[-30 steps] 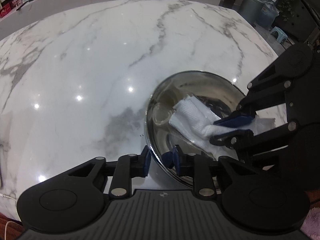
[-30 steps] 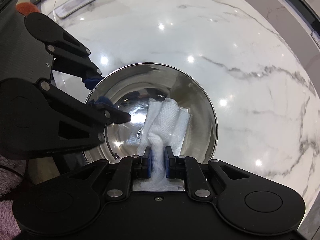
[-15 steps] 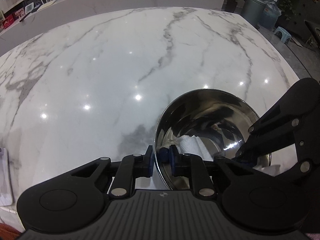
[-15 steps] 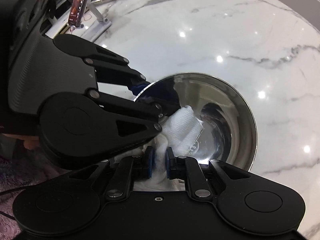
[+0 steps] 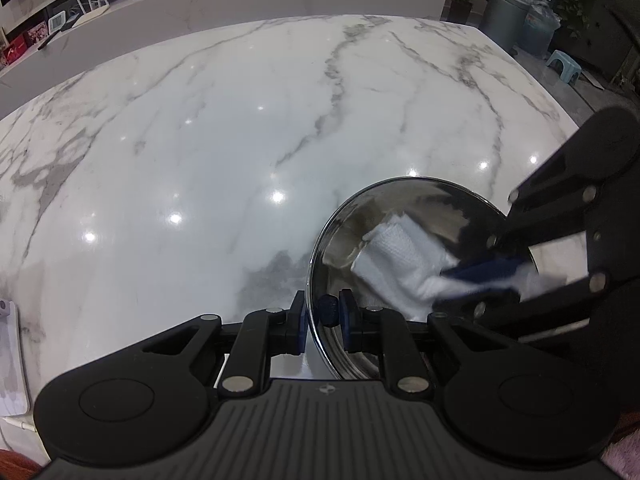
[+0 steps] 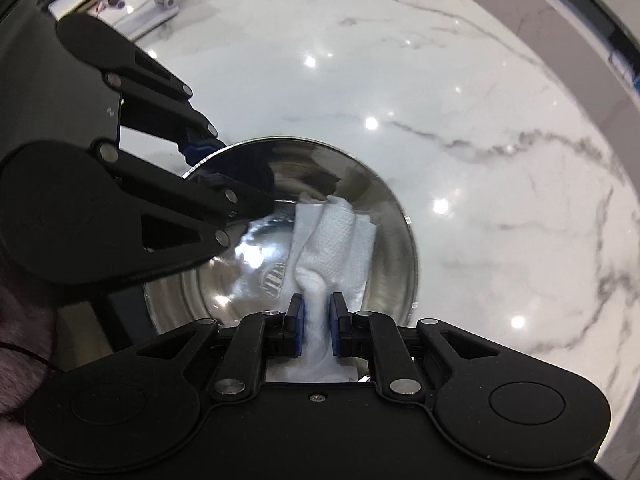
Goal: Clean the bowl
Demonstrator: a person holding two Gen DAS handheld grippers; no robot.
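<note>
Since half a second ago the paper towel [image 6: 332, 248] has been swept back up the bowl [image 5: 336, 236] wall, spread ahead of the right jaws rather than tucked beside the left gripper [image 5: 322, 314]; wiping is judged mid-stroke, inner surface only partly covered. Left jaws are nearly closed on the near rim of the bowl, one pad outside and one inside, bowl tilted on the marble table [image 5: 200, 140]; right gripper [image 6: 316, 320] reaches in over the opposite rim, angled down, jaws pinched narrow on the bunched towel tail; towel fans forward onto the bowl floor.
</note>
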